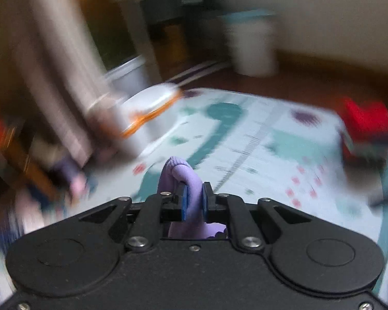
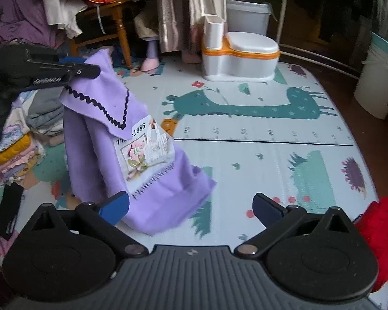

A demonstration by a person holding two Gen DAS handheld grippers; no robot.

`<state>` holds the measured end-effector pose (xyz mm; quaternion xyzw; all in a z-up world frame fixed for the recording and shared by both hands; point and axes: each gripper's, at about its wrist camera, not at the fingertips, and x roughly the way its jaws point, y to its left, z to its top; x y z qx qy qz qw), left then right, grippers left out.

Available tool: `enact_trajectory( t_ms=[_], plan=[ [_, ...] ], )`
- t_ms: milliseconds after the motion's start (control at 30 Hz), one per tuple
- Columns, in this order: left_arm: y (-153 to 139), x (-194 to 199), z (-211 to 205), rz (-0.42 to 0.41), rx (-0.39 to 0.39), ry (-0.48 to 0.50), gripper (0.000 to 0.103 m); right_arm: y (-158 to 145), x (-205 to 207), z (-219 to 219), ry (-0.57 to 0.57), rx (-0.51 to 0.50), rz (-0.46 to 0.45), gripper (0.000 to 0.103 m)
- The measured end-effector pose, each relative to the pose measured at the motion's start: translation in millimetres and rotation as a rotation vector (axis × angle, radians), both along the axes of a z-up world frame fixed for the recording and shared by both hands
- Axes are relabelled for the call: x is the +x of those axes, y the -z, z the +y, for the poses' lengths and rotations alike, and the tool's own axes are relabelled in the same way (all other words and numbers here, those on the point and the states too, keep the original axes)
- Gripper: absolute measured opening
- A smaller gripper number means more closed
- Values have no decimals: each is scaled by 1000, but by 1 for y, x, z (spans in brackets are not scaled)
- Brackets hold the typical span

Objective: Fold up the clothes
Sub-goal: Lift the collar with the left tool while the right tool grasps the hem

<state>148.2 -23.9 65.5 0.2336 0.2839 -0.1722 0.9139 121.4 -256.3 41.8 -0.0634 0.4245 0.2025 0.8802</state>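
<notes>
The left gripper (image 1: 194, 197) is clamped on a fold of the lilac fleece garment with black zigzag trim and a floral printed patch (image 2: 132, 139). In the right wrist view, the garment hangs from that grip at about 10 o'clock, long axis running steeply down toward 5 o'clock, its lower hem resting on the pale animal-print play mat (image 2: 271, 155). The right gripper (image 2: 191, 206) stands with jaws wide apart and empty. The hem lies just ahead of its left finger, at roughly 11 o'clock. Judgement: the right gripper is the free one and nearer the lower edge, so it takes that end next.
</notes>
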Motion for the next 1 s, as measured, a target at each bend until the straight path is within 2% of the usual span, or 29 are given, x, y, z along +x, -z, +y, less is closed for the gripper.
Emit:
enact_trajectory(
  t_ms=[100, 167, 233, 267, 367, 467, 533, 633, 700, 867, 1000],
  plan=[
    [15, -42, -47, 17, 182, 315, 8, 7, 5, -20, 39, -31, 8, 98],
    [50, -79, -72, 26, 403, 512, 8, 13, 8, -33, 64, -60, 15, 98],
    [92, -107, -80, 57, 554, 634, 8, 20, 10, -45, 83, -97, 22, 93],
    [112, -117, -79, 63, 617, 671, 9, 23, 12, -49, 84, -124, 21, 92],
    [156, -134, -69, 70, 737, 732, 8, 30, 9, -57, 59, -178, 9, 87],
    [178, -152, -64, 35, 851, 795, 8, 33, 3, -59, 21, -201, -9, 87],
    [183, -158, -61, 45, 841, 804, 8, 36, -5, -50, -58, -235, -44, 87],
    [186, -166, -54, 1, 896, 844, 8, 42, -17, -26, -213, -308, -100, 87],
    [178, -167, -53, -14, 877, 837, 8, 50, -31, -5, -342, -378, -153, 87],
    [169, -190, -43, -124, 963, 880, 8, 86, -76, 46, -704, -614, -316, 86],
    [160, -213, -30, -208, 1020, 913, 8, 100, -88, 66, -841, -701, -414, 86]
  ],
)
